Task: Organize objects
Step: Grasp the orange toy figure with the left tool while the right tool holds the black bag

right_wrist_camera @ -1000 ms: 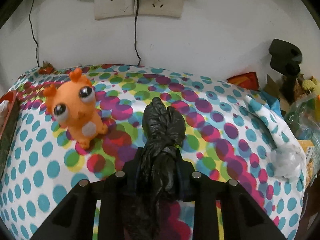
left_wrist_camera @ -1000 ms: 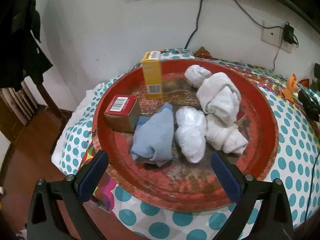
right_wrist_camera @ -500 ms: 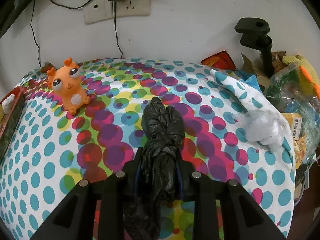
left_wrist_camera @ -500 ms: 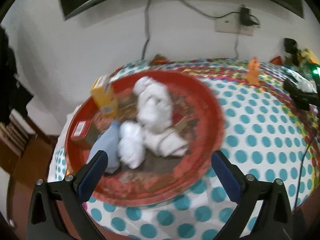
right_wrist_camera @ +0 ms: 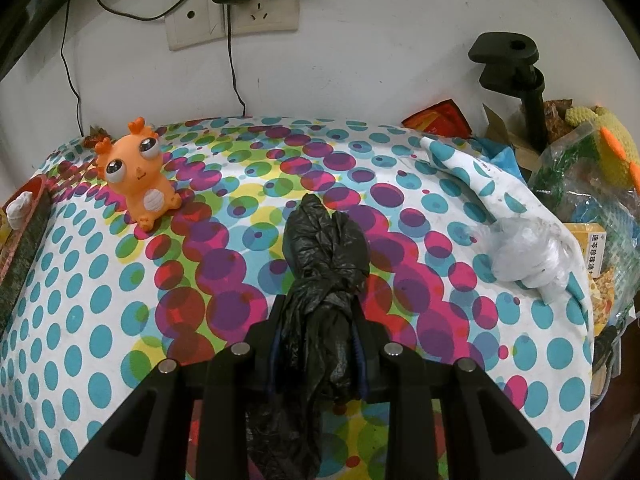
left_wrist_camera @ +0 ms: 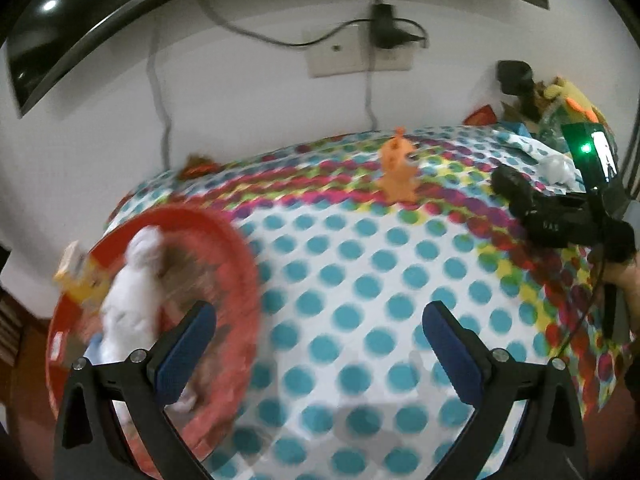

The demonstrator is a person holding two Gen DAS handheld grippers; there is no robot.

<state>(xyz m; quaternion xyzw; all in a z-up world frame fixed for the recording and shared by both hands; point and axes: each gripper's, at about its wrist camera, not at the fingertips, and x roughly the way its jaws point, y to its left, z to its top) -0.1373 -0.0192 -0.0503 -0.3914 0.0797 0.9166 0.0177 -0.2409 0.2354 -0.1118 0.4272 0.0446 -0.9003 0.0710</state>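
Black plastic bag (right_wrist_camera: 324,264): crinkled, glossy, knotted into bundle, clamped between pads of right tool (right_wrist_camera: 316,344), front end sticking out over dotted cloth (right_wrist_camera: 100,340) on bench. Orange toy (right_wrist_camera: 138,176) well left of bag; crumpled clear plastic (right_wrist_camera: 528,256) to right. Left tool (left_wrist_camera: 320,344) spread wide, nothing held, over cloth beside red tray (left_wrist_camera: 244,264) with white rolled cloths (left_wrist_camera: 136,288).

In the left wrist view the red tray (left_wrist_camera: 240,248) is showing blurred, and the white rolls (left_wrist_camera: 132,292) and yellow box (left_wrist_camera: 76,276) in it are smearing together; the frame edge is cutting the tray at the left. The black bag (right_wrist_camera: 320,280) is hiding the right gripper (right_wrist_camera: 316,344) pads, and its lower end is running behind the gripper body.
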